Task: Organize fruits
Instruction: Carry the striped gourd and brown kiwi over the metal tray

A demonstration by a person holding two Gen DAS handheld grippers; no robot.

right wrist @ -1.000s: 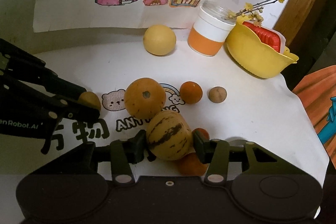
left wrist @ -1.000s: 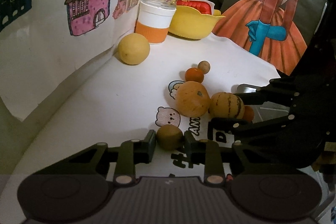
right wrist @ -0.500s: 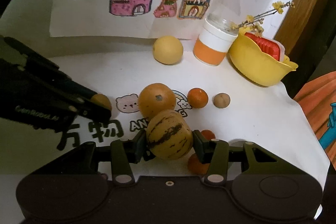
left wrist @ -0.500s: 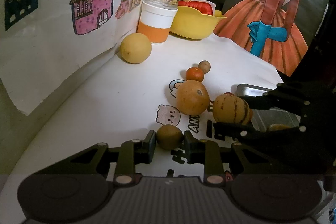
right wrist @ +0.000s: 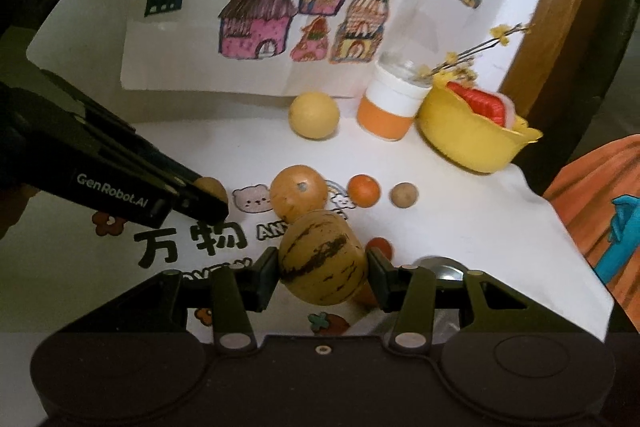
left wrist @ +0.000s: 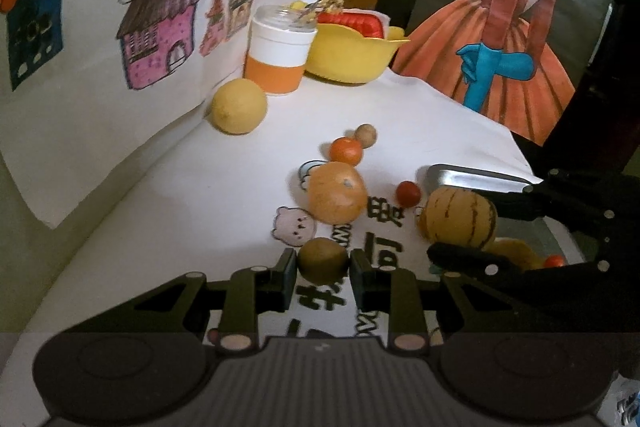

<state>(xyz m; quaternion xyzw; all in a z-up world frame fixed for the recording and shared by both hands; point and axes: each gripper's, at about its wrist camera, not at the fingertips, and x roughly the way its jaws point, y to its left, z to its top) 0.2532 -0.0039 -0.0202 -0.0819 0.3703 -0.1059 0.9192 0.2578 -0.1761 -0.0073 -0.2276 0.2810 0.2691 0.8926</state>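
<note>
Clamping a small olive-brown round fruit (left wrist: 323, 259) between its two black fingers, the left gripper (left wrist: 322, 273) sits low over the white printed table cover (left wrist: 192, 211), and in the right wrist view its side shows the white lettering "GenRobot.AI". The right gripper (right wrist: 322, 277) is closed on a pale yellow melon with dark purple stripes (right wrist: 322, 269), gripped at both flanks; in the left wrist view this striped fruit hangs just above the rim of a shiny metal tray (left wrist: 472, 179) at the table's right edge, where a yellowish fruit and a small orange-red one lie partly hidden behind the gripper. On the cover, large black Chinese characters read "万物" in the right wrist view, followed by Latin capitals beginning "AN", the rest blocked by fruit; cartoon bears, flowers and a strawberry are printed around them. A large orange round fruit with a grey stem scar (right wrist: 299, 193) rests beside the bear print, with a small tangerine (right wrist: 363, 190) and a small tan-brown ball-shaped fruit (right wrist: 404, 195) in a row to its right, each apart from the next. A tiny red tomato-like fruit (left wrist: 408, 193) lies between the orange fruit and the tray. Against the back wall sit a pale yellow round citrus (right wrist: 314, 115), a white and orange jar (right wrist: 390, 107) and a yellow plastic bowl (right wrist: 472, 143) holding something red. Coloured drawings of houses (right wrist: 260, 23) hang on the wall behind.
</note>
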